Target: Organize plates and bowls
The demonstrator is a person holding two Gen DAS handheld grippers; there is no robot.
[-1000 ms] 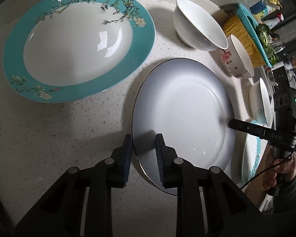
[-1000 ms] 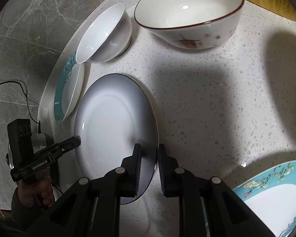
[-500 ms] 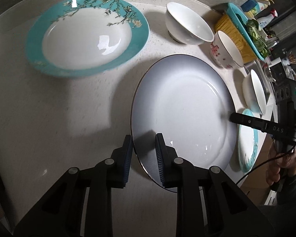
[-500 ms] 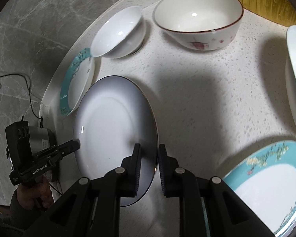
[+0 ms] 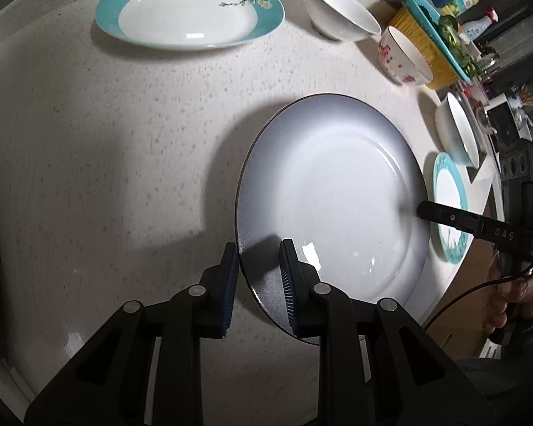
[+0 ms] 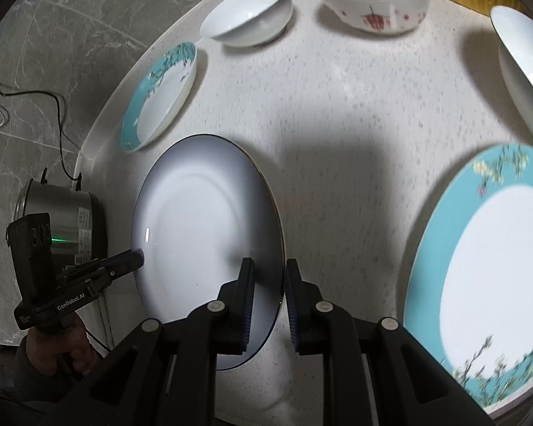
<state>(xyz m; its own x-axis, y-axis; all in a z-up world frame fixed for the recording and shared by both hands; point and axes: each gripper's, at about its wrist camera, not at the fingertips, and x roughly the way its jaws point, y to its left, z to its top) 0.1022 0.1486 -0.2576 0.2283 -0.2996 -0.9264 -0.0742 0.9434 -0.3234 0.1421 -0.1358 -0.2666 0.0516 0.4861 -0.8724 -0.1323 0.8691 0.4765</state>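
We've lifted the grey plate (image 5: 332,195) higher off the table (image 5: 106,135) since a second ago; the dishes look smaller. Left gripper (image 5: 258,277) and right gripper (image 6: 268,296) both clamp its opposite rims, center frame. White bowl (image 5: 341,10), upper right, sits empty. Plate's glossy, dark-edged.

bare counter (image 5: 131,149) left of grey plate (image 5: 334,191)

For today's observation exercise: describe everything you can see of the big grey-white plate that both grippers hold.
The grey-white plate is round, glossy, ceramic-looking, white at the centre and shading to grey at a thin dark rim. It is empty, held roughly level above the speckled table. The left gripper and right gripper pinch opposite edges, with fingers above and below the rim.
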